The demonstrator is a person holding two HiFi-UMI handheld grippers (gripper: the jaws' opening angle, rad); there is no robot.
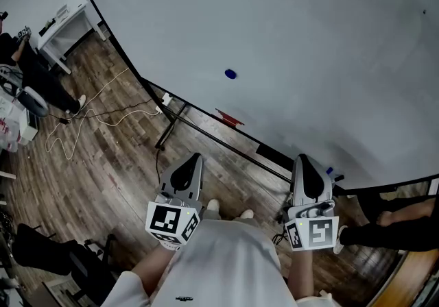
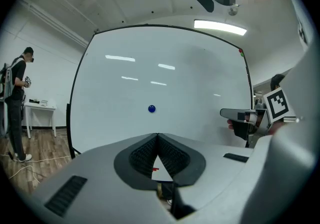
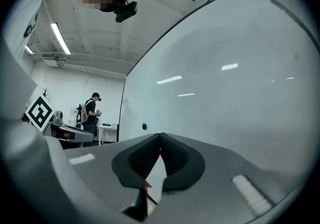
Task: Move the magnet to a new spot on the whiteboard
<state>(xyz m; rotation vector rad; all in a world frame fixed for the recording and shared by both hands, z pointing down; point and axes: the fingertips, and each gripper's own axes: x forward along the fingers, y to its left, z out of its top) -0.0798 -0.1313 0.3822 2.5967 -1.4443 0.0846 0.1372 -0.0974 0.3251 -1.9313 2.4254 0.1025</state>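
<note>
1. Whiteboard (image 1: 309, 38): large, on a black-framed stand, on a wood floor (image 1: 103, 168).
2. Magnet (image 1: 230, 74): small, blue and round, stuck on the whiteboard's lower left part, well apart from both grippers. It shows straight ahead above the jaw tips in the left gripper view, and small and off to the left in the right gripper view.
3. Left gripper (image 1: 197, 157): held low in front of the whiteboard, jaws brought fully together, nothing between them.
4. Right gripper (image 1: 302, 158): level with the left one, jaw tips meeting, nothing held.
5. Red item (image 1: 230, 118): on the whiteboard's bottom edge, below the magnet.
6. White table (image 1: 65, 25): left of the whiteboard.
7. Person (image 2: 15, 103): standing by the table.
8. White cable (image 1: 103, 110): loose on the floor.
</note>
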